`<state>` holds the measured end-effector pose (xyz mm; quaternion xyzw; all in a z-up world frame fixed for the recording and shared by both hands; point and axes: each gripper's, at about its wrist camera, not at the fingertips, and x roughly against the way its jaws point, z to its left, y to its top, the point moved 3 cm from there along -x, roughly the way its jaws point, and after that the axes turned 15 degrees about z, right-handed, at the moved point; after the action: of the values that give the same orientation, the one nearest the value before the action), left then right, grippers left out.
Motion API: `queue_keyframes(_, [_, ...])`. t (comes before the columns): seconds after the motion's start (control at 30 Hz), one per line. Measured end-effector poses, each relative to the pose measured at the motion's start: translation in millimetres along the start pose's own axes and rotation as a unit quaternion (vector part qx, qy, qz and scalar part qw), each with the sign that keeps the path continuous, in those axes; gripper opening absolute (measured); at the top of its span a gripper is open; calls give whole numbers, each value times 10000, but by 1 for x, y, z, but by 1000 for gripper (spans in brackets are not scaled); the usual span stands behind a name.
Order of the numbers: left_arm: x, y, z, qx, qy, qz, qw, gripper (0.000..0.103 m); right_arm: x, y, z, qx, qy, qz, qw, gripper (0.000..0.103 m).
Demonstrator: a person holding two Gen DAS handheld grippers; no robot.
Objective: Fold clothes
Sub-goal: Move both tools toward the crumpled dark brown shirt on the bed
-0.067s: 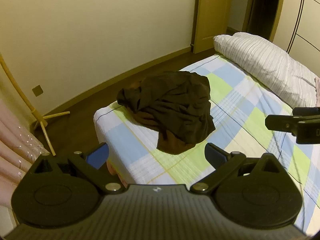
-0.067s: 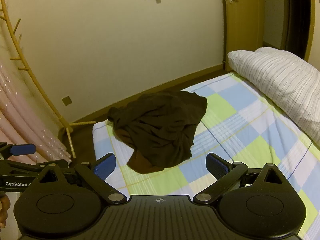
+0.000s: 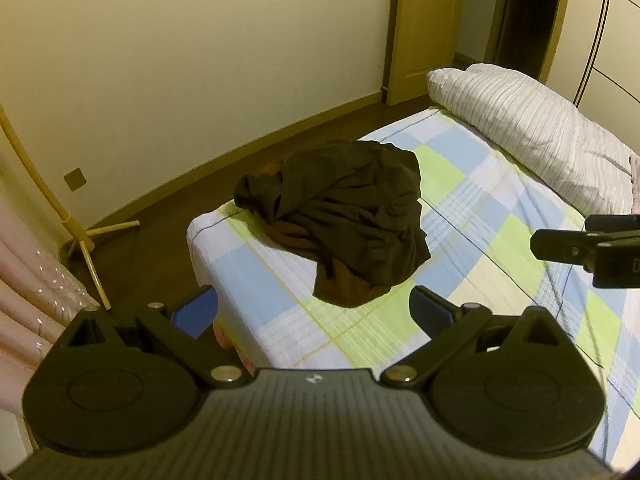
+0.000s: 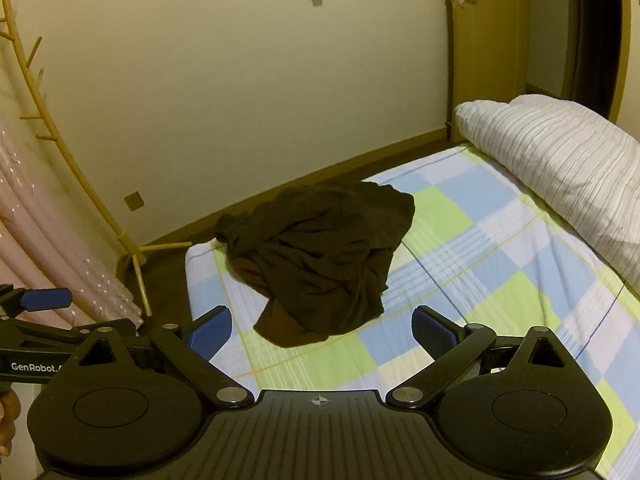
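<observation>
A dark brown garment [image 3: 344, 220] lies crumpled in a heap near the corner of the bed [image 3: 492, 216], which has a blue, green and white checked sheet; it also shows in the right wrist view [image 4: 320, 256]. My left gripper [image 3: 314, 312] is open and empty, held above the bed's near edge, short of the heap. My right gripper [image 4: 322, 330] is open and empty, also short of the heap. The right gripper's tip shows at the right edge of the left wrist view [image 3: 560, 246]. The left gripper shows at the left edge of the right wrist view [image 4: 36, 320].
A striped white duvet [image 3: 528, 128] lies along the far right of the bed. A yellow coat stand [image 4: 132, 256] and pink curtain [image 4: 48, 248] stand at the left. Dark wooden floor, a cream wall and a wooden door [image 4: 484, 44] lie beyond the bed.
</observation>
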<state>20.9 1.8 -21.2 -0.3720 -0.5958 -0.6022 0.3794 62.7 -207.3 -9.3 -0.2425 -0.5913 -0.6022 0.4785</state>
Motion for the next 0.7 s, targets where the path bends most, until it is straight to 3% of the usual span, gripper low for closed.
queue_keyframes(0.23, [-3, -7, -1, 1, 35, 90, 10000, 100, 3, -3, 0, 14, -2, 10, 10000, 99])
queue_keyframes(0.43, [0, 10, 0, 10, 140, 387, 9992, 100, -1, -4, 0, 23, -3, 20, 10000, 99])
queue_keyframes(0.7, [3, 11, -2, -68, 317, 479, 9983, 100, -3, -3, 5, 89, 2, 47, 9999, 99])
